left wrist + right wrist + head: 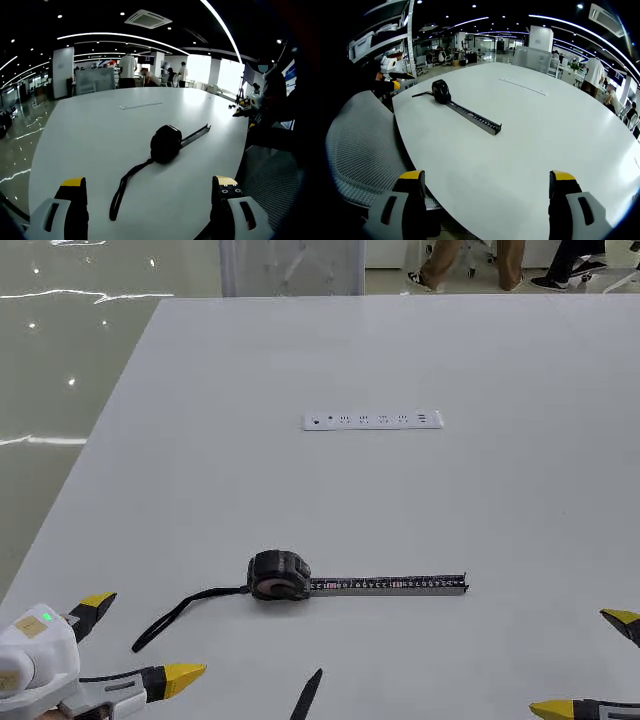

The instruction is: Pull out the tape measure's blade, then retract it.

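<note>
White and big, the table (300, 360) sits in a bright office with a shiny floor (60, 360), and some people's legs (470, 265) show past the far edge. From the head view, a long white power strip (372, 420) lies flat near the middle of the table. The tape measure (279, 575) lies nearer to the person, at about 6 o'clock from the power strip and well apart from it. Its case is black and round. Its blade (390, 584) is pulled part of the way out and lies flat on the table, pointing to 3 o'clock from the case. A black strap (180, 612) trails from the other side of the case toward 8 o'clock. The left gripper (145, 635) is at about 7 o'clock from the tape measure, near the end of the strap but not touching it. Its two yellow tips are spread wide and hold nothing. The right gripper (585, 662) is at about 4 o'clock from the end of the blade and well apart from it. Its yellow tips are spread wide too, with nothing between them. A gray mesh chair (360, 145) shows beside the table in the right gripper view.
</note>
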`<state>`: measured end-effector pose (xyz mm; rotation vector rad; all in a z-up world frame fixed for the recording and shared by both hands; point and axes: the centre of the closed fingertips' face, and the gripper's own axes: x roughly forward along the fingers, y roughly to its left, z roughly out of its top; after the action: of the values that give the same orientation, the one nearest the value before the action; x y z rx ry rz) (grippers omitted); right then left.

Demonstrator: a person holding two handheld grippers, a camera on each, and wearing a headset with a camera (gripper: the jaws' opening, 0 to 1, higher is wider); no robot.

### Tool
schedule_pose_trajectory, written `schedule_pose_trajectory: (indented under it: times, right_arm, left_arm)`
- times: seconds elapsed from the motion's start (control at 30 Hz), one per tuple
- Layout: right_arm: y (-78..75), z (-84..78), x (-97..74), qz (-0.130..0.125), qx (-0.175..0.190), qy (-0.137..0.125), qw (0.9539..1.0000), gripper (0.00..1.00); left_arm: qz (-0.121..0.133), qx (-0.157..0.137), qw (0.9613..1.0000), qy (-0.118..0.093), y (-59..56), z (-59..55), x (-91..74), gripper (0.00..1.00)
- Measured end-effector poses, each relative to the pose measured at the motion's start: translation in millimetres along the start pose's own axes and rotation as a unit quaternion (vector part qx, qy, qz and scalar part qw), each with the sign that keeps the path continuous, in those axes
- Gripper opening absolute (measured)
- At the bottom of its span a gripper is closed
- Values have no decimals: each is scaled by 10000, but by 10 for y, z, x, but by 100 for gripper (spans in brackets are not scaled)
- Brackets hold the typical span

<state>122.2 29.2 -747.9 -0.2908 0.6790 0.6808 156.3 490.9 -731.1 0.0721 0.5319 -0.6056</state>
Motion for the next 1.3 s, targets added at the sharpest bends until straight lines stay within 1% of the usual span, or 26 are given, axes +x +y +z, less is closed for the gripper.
schedule_pose_trajectory:
  times: [0.1, 0.13, 0.27, 0.53, 0.67, 0.87, 0.97, 1.03, 1.17, 1.3]
  right_arm:
    - [13, 14, -9, -3, 24, -20, 10000, 99]
    - [8, 14, -13, -11, 36, -30, 10000, 99]
    - [-11, 7, -23, -43, 74, -45, 10000, 99]
    - [19, 37, 9, 1, 99, -95, 9999, 99]
    - [56, 42, 26, 50, 95, -93, 9999, 99]
    - [66, 57, 25, 59, 153, -119, 9998, 99]
    - [65, 68, 18, 57, 152, -128, 9998, 99]
    - [66, 80, 12, 48, 152, -138, 9998, 99]
    - [77, 59, 24, 71, 133, -103, 9998, 98]
    - [80, 71, 23, 64, 139, -121, 9998, 98]
  left_arm:
    - [9, -4, 10000, 0, 15, 4, -2, 100]
    - [40, -34, 10000, 4, 34, 1, -5, 100]
    - [63, -105, 9999, -26, 51, -4, -12, 100]
    - [58, -107, 9999, 2, 10, -22, -9, 100]
    - [37, -84, 10000, -10, -29, 7, 3, 100]
    - [54, -101, 9999, -13, -21, 28, 7, 100]
    - [11, -144, 9999, -9, -48, 44, 17, 100]
    - [15, -97, 10000, -17, -58, 65, 26, 100]
    - [36, -94, 9999, -46, -54, 90, 40, 100]
    - [13, -82, 10000, -32, -48, 80, 56, 100]
